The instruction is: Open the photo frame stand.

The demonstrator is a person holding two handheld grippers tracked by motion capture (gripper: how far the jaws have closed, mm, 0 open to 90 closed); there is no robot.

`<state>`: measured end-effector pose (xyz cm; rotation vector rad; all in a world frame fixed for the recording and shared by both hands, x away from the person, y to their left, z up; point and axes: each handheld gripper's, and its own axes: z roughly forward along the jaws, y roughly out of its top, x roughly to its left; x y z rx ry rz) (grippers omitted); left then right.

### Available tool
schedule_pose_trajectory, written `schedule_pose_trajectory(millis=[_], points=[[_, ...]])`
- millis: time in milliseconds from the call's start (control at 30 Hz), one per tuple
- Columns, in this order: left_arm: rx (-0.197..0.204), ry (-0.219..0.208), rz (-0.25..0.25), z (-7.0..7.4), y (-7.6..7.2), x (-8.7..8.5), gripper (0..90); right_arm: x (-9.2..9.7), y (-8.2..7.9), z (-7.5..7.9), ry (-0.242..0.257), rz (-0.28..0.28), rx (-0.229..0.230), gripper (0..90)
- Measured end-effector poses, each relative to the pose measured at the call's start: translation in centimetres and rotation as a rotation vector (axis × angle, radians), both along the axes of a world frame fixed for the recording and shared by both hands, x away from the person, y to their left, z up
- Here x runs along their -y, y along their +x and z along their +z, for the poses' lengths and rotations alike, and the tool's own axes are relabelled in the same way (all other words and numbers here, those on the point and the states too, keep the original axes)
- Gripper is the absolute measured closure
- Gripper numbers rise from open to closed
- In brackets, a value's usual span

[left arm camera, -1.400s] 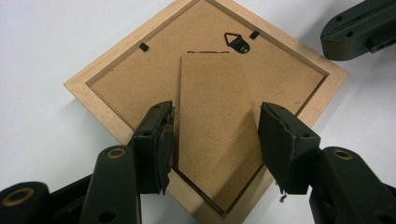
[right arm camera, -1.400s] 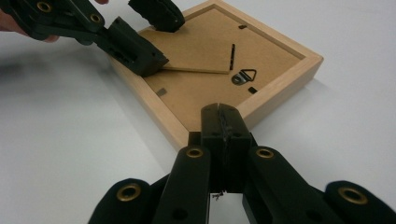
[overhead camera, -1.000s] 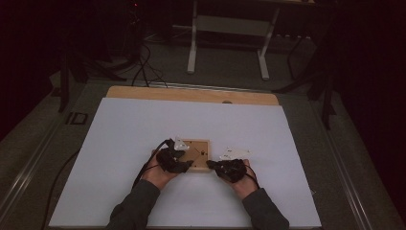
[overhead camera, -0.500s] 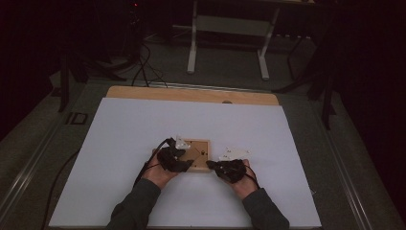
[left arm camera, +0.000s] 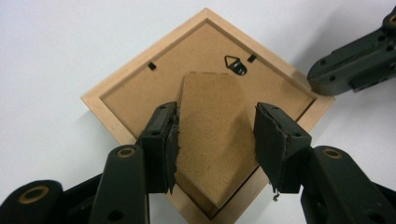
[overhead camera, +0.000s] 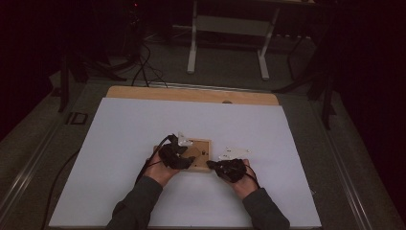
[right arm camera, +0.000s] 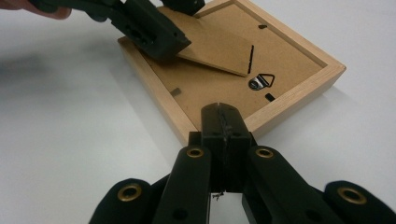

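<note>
A big white table (overhead camera: 143, 134) is holding a small wooden frame (overhead camera: 203, 143), lying face down near the person's side, between the two hands. The person is working on the stand (left arm camera: 212, 135) on the back of the frame, the brown flap that props it up.

The left gripper (left arm camera: 215, 140) is reaching over the frame with its jaws apart, one on each side of the stand. The left pad looks to be touching the stand's edge; the right pad is standing just off it. The right gripper (right arm camera: 223, 122) is pushing on the frame's corner with its jaws tight together, with nothing between them. I think it is keeping the frame from sliding.

Next, the left jaws are going to need to squeeze the stand and swing it.

The high view is showing both hands and the whole table, but the stand is too small to make out there. The right gripper view is showing the stand tilting up off the back, and the little metal hook (right arm camera: 260, 82). The left gripper view is showing the gaps beside the stand.
</note>
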<state>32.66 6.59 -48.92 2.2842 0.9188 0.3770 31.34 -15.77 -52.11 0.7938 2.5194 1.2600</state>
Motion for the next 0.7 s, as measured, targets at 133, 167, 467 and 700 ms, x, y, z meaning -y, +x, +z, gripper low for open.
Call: schedule_pose_trajectory(millis=[133, 167, 467, 700], points=[[0.007, -0.013, 0.007, 0.6, 0.2, 0.1, 51.6, -0.1, 0.0, 0.0, -0.006, 0.004, 0.006, 90.0], [0.008, -0.012, 0.006, 0.7, 0.2, 0.2, 51.6, -0.1, 0.0, 0.0, -0.003, 0.004, 0.004, 90.0], [0.016, -0.019, 0.007, 1.4, 0.5, 0.5, 51.6, 0.0, 0.1, 0.0, -0.002, 0.009, 0.002, 90.0], [0.014, -0.019, 0.007, 1.3, 0.5, 0.5, 51.6, 0.0, 0.1, 0.0, -0.002, 0.008, 0.002, 90.0]])
